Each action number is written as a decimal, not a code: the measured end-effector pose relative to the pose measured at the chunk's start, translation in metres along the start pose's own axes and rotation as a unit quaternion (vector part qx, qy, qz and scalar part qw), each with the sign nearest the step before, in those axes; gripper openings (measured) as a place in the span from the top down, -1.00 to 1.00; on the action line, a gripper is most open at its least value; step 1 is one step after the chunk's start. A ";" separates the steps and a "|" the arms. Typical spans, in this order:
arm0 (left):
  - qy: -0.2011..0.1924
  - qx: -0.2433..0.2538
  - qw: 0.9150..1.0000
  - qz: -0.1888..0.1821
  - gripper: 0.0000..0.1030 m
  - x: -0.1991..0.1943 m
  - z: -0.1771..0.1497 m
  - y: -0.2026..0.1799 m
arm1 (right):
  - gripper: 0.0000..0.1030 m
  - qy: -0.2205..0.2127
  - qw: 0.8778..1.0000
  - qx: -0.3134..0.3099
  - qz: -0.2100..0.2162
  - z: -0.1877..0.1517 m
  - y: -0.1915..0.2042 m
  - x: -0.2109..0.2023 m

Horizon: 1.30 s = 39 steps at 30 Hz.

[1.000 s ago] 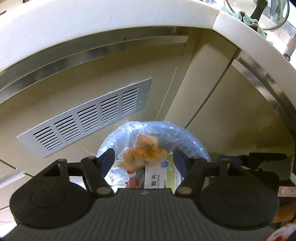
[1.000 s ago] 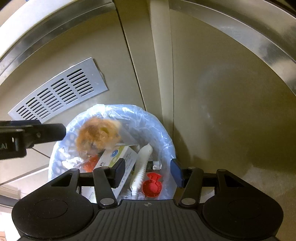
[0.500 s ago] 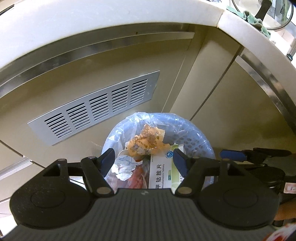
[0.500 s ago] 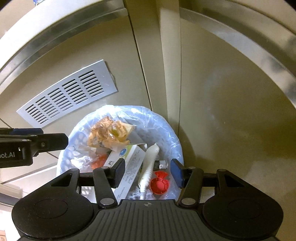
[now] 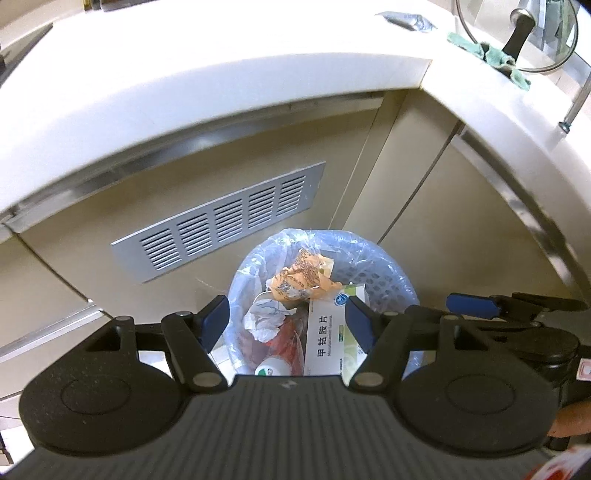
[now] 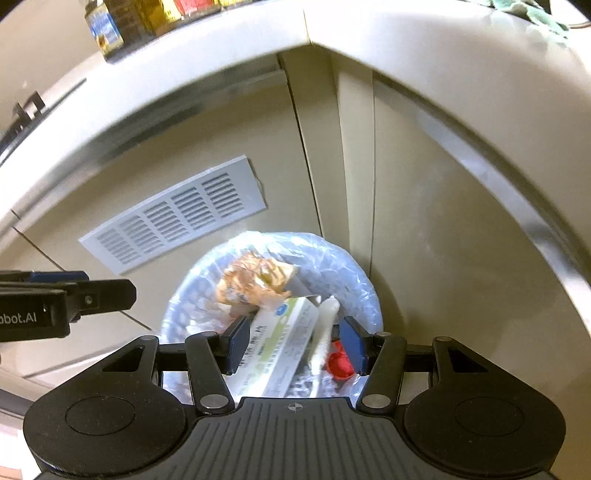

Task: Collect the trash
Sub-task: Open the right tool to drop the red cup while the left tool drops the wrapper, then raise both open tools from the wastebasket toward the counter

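Note:
A round bin lined with a clear plastic bag [image 5: 388, 266] stands on the floor against the cabinet corner. On top of its contents lies a crumpled orange wrapper [image 5: 303, 280], beside white crumpled paper [image 5: 266, 317], a white and green medicine box [image 5: 328, 339] and a red scrap [image 5: 284, 339]. My left gripper [image 5: 286, 317] hangs open above the bin, holding nothing. The right wrist view shows the same bin [image 6: 354, 280], the wrapper [image 6: 255, 282], the box [image 6: 280, 339], a white tube [image 6: 325, 332] and a red cap [image 6: 338, 363]. My right gripper [image 6: 293, 339] is open and empty above them.
A grey vent grille [image 5: 221, 221] sits in the cabinet front behind the bin. Above it runs a white L-shaped counter [image 5: 221, 92] carrying a green cloth [image 5: 487, 51] and a glass lid [image 5: 517, 33]. Bottles [image 6: 147, 18] stand on the counter's far left.
The orange wrapper was blurred in mid-fall over the bin and now lies still on top. Both grippers have risen and drawn back, so the bin looks smaller and the countertop shows.

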<state>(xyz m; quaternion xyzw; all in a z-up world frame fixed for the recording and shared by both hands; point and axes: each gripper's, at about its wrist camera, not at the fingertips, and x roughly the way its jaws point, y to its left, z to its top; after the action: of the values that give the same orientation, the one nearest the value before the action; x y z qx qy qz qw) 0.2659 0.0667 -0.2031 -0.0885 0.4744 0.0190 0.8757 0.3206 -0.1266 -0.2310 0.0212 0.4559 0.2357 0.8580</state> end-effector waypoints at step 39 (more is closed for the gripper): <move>-0.068 0.076 0.994 -0.032 -0.55 -0.164 -0.011 0.016 | -0.41 -0.084 0.986 0.145 -0.017 -0.021 -0.003 -0.190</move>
<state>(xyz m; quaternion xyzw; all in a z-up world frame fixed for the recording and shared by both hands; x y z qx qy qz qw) 0.1650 0.0884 -0.0746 -0.0352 0.4107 -0.0390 0.9103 0.2149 -0.2133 -0.0974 0.1575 0.4121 0.1495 0.8849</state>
